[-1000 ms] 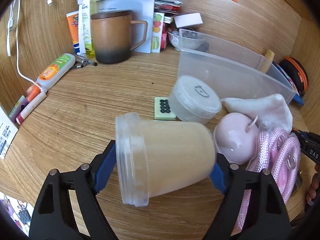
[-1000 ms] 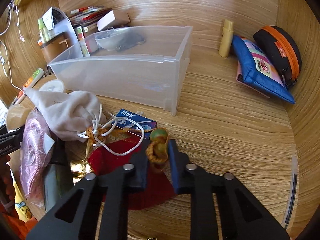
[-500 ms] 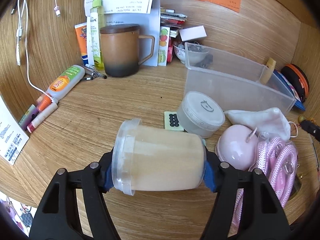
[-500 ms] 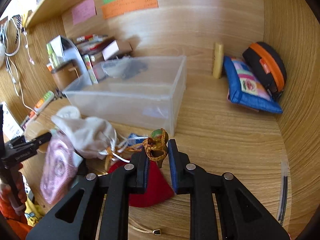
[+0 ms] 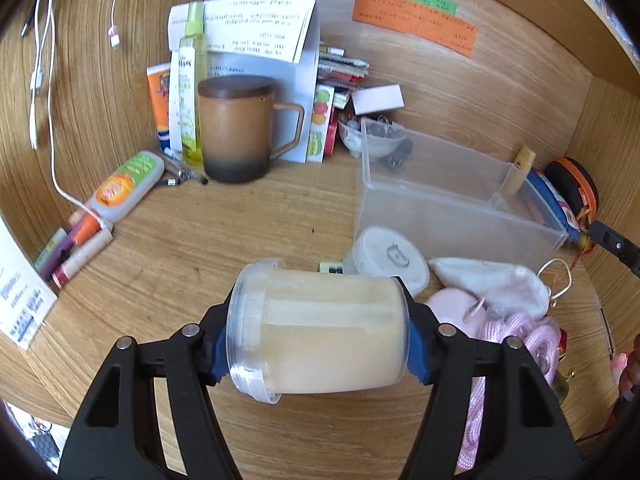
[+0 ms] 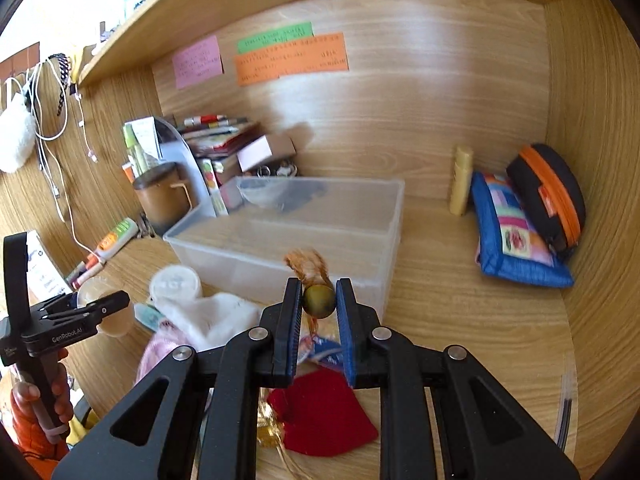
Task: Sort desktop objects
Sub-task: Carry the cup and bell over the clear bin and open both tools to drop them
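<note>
Above the cluttered wooden tabletop [image 5: 248, 232], the left hand-held gripper [image 5: 316, 354] clamped a translucent lidded plastic jar [image 5: 320, 340] sideways while the right hand-held gripper [image 6: 319, 300] pinched a tasselled brown bead charm [image 6: 318, 300], both seemingly mid-carry, next needing release over the clear plastic bin [image 6: 280, 256].

Left wrist cam sits low over the desk [image 5: 248, 216], looking forward and down past its fingers [image 5: 416, 350] toward the back wall, close in. Right wrist cam is higher, facing the back corner; both views share the clear bin [image 5: 448, 196] [image 6: 288, 240].
</note>
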`<state>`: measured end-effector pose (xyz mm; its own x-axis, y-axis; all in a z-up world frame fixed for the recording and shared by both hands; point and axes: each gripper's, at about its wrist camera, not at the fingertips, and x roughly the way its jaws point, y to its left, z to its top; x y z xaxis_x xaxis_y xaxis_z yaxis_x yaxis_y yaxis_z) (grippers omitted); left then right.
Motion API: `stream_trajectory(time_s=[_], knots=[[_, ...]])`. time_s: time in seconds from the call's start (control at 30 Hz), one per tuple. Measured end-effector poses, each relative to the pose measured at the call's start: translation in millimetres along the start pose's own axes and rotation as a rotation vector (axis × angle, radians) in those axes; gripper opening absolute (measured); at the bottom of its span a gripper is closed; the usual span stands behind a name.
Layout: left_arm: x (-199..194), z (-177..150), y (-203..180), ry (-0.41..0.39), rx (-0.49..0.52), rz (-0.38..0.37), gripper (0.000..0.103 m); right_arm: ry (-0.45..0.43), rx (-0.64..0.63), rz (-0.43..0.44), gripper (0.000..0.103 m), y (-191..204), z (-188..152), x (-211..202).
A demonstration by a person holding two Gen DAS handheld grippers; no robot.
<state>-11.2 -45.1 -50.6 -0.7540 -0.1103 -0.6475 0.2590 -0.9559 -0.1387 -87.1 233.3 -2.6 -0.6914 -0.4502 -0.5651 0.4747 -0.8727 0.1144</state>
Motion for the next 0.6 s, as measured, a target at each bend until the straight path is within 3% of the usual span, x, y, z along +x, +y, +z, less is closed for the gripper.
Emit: stream_trajectory(time_s=[0.23, 0.6], knots=[[-5, 28, -2, -0.04, 0.037, -0.007, 0.066, -0.033, -0.01, -0.013, 0.015, 0, 18, 0], [0, 79, -19, -0.07, 0.098, -0.095, 0.066, -0.041, -0.028, -0.025, 0.015, -1, 41, 17]])
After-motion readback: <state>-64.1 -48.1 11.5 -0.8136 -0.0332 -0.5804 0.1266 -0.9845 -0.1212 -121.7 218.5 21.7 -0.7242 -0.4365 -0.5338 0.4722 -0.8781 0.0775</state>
